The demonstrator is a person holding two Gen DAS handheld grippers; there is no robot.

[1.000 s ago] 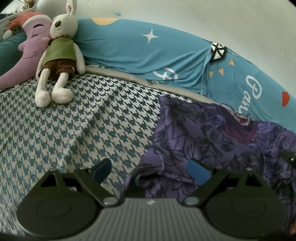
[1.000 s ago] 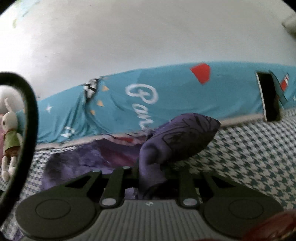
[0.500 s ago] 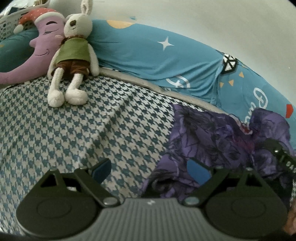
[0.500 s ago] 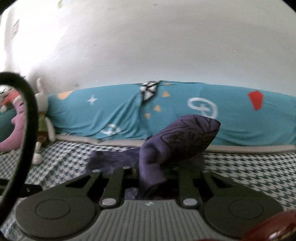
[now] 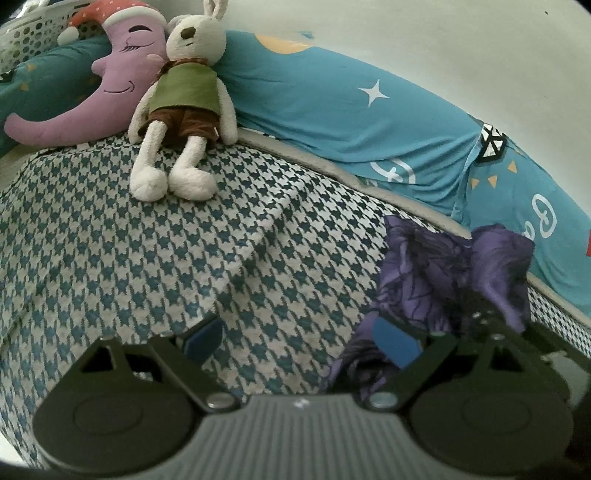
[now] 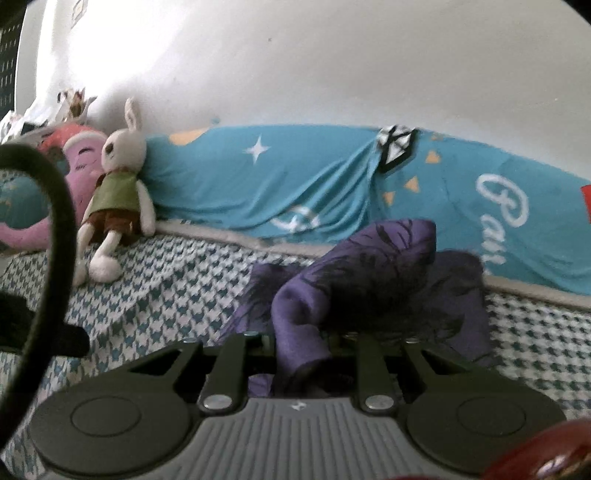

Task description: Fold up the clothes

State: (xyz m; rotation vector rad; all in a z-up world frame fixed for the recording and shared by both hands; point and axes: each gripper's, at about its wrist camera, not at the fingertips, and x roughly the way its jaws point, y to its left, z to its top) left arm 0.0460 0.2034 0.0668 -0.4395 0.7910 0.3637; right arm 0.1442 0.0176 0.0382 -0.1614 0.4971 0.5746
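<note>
The bed (image 5: 147,258) fills both views, spread with a blue-and-white houndstooth cover. Along its far edge, against the pale wall (image 6: 332,74), lies a long teal bolster (image 5: 332,110) printed with stars, triangles and white script. At the bed's left end a lilac moon-shaped cushion (image 5: 110,92) with a sleeping face leans by a perforated white basket (image 5: 33,33), and a plush rabbit (image 5: 184,99) in a green vest and brown shorts sits propped against cushion and bolster, legs stretched out on the cover.

The purple garment (image 5: 424,280), dark-patterned, lies bunched on the right part of the bed, just in front of the bolster.

The right tongs (image 6: 306,354) are closed tight on a fold of this garment, which rises out between the jaws in a rounded purple hump, with the rest of the cloth trailing behind onto the cover. In the left wrist view those tongs show as dark hardware at the garment's right side.

The left tongs (image 5: 301,338) stand wide apart and hold nothing: the left blue pad (image 5: 203,338) is over bare houndstooth, the right pad (image 5: 395,341) over the garment's near left edge.
</note>
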